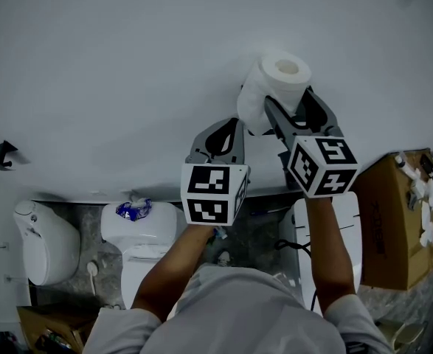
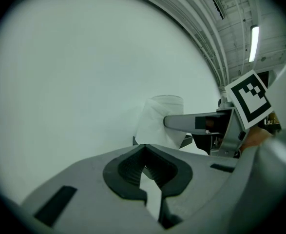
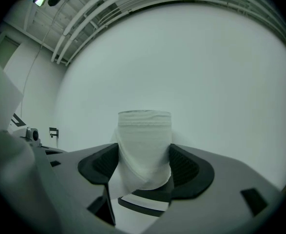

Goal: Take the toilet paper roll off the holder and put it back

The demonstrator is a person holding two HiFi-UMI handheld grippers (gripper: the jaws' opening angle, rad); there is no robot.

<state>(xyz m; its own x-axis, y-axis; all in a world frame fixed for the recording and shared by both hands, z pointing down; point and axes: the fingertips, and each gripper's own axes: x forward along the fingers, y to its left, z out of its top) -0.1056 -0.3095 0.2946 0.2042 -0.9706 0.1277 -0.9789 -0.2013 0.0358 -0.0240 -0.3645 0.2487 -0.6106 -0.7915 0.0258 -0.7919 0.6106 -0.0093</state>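
Head view, with both tool views. The right tool (image 1: 291,108) is clamped on the roll (image 1: 276,78), one jaw on each side of its paper body; in its own view the right tool (image 3: 143,165) shows dark ribbed pads pressed against the roll (image 3: 144,139) on the left and right. The roll is upright between the jaws, close to the white wall (image 1: 127,50), with its cardboard core open toward the head camera; a loose sheet (image 3: 128,172) drapes slantwise across its lower front. A dark curved part (image 3: 142,200) lies just under the roll; whether the roll is seated on it or lifted clear cannot be told.

The left tool (image 1: 225,135) is held just left of the roll and a little lower, not touching it; in its own view the left tool (image 2: 143,149) has its jaws together at the tips, with nothing between them. That view also shows the roll (image 2: 160,117) from the side, with one jaw of the right tool laid across its right flank.

Below the tools stands a toilet (image 1: 139,234), with a blue object (image 1: 133,210) on its tank; a cardboard box (image 1: 387,220) stands at the right edge; a small dark bracket (image 1: 1,155) is fixed to the wall at far left, well apart from the roll.
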